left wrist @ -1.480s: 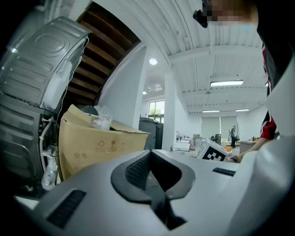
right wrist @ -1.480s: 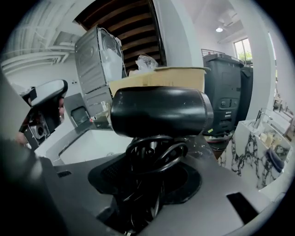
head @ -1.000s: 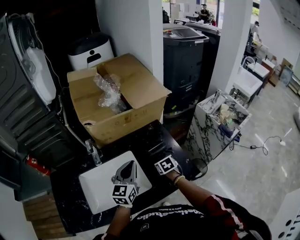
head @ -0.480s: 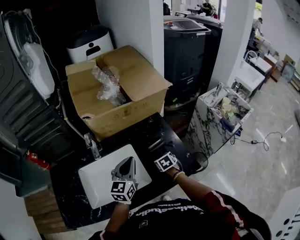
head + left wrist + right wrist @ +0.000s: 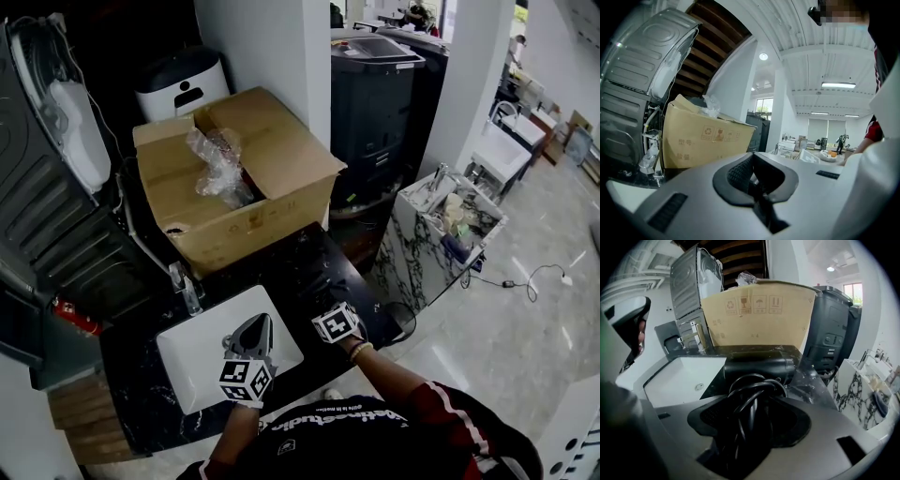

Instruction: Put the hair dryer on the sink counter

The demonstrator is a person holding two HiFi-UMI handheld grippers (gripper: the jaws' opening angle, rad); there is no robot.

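The black hair dryer [image 5: 759, 367] lies on its side on the dark marble sink counter [image 5: 300, 267], just right of the white basin [image 5: 192, 361]. My right gripper [image 5: 750, 423] points down at it. Its jaws have just been opening, and the dryer's handle and coiled black cord [image 5: 752, 390] still sit between them, loose. In the head view the right gripper [image 5: 325, 307] hovers at the counter's near right part. My left gripper [image 5: 253, 328] hangs over the basin; its jaws [image 5: 754, 187] are shut with nothing in them.
A big open cardboard box [image 5: 253, 187] with plastic wrap fills the counter's back. A chrome faucet [image 5: 187, 295] stands at the basin's far left edge. The counter's right edge drops to the floor, where a marble-patterned unit [image 5: 422, 253] stands.
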